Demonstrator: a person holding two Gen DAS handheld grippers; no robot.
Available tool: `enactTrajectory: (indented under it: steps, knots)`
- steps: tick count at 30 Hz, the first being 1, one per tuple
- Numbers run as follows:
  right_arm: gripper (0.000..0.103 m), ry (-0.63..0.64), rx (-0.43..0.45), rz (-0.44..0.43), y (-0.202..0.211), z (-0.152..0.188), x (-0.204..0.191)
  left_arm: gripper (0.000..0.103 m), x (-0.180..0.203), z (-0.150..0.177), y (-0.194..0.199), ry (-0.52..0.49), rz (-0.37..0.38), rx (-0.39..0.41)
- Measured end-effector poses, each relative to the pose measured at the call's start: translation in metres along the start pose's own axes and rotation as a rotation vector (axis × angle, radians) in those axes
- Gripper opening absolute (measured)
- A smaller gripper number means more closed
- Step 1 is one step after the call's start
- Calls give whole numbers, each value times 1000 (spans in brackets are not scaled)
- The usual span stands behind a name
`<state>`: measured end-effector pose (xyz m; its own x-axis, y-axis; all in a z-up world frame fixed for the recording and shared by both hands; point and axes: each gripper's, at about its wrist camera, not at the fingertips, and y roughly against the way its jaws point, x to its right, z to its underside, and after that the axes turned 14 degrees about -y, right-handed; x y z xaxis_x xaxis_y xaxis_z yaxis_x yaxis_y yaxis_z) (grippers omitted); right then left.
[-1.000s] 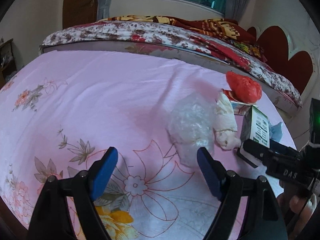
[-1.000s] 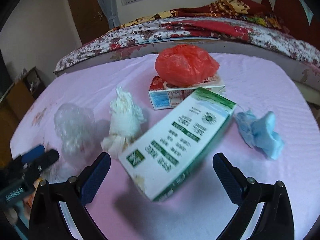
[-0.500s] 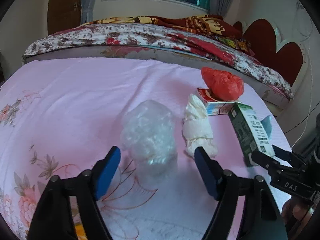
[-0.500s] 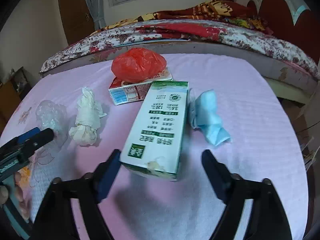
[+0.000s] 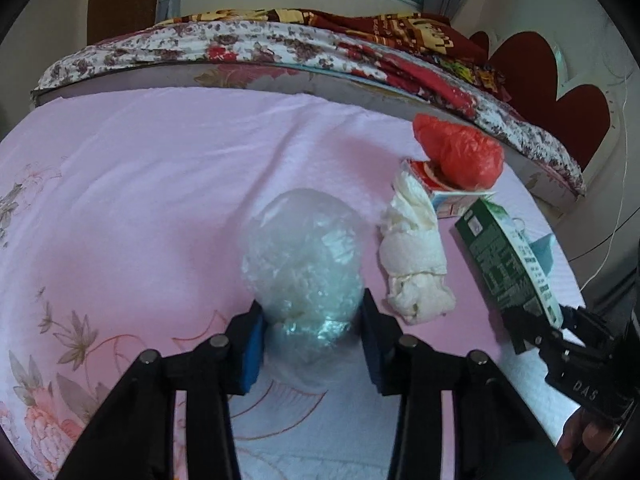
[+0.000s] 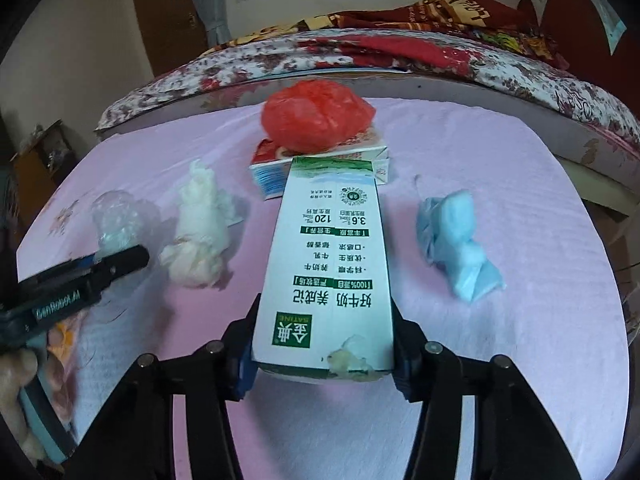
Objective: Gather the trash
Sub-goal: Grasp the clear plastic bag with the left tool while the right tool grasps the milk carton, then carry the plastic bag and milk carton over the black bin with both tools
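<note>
Trash on pink sheet: clear bag, tissue wad, green carton, red bag atop small carton, blue wad.

Left view:
- Left gripper low at 6 o'clock, jaws just closing, now clamped on near end of clear bag; blue pads against both sides of the plastic.
- Tissue wad just beside clear bag at 3 o'clock, apart from pads.
- Red bag and small carton at 1 o'clock from tissue wad, small carton touching its far tip.
- Green carton at 3 o'clock edge, near end between right gripper fingers; blue wad partly hidden behind carton.
- Flowered quilt across 12 o'clock, beyond sheet.

Right view:
- Right gripper at 6 o'clock, jaws just closing, now clamped on near end of green carton, pads flat on its two side faces.
- Carton pointing to 12 o'clock, far end reaching small carton; white residue on near corner.
- Blue wad at 3 o'clock of carton, well apart.
- Tissue wad at 9 o'clock of carton, clear bag farther at 9 o'clock with left gripper's finger tip in front of it.
- Hand at lower left edge, blurred.
</note>
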<state>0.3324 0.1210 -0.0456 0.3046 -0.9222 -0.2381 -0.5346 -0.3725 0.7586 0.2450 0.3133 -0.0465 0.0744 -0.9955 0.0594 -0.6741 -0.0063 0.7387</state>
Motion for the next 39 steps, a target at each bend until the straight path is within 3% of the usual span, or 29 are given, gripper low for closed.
enactTrajectory:
  steps: [5,13,19,28,34,39]
  knots:
    - [55,24,29,-13,26,10,-6,42,2,2,32,-11,-27,73]
    - [55,51,108,-12,85,23,3,42,25,13,62,-70,-26,115]
    - [55,52,160,27,138,38,37,42,60,16,82,-137,6,164]
    - [55,47,210,100,210,67,102,42,120,40,104,-249,69,172]
    - [55,25,221,142,243,91,144,42,158,47,115,-294,104,193]
    - [55,-70,229,157,259,108,183,42,195,54,115,-323,154,181]
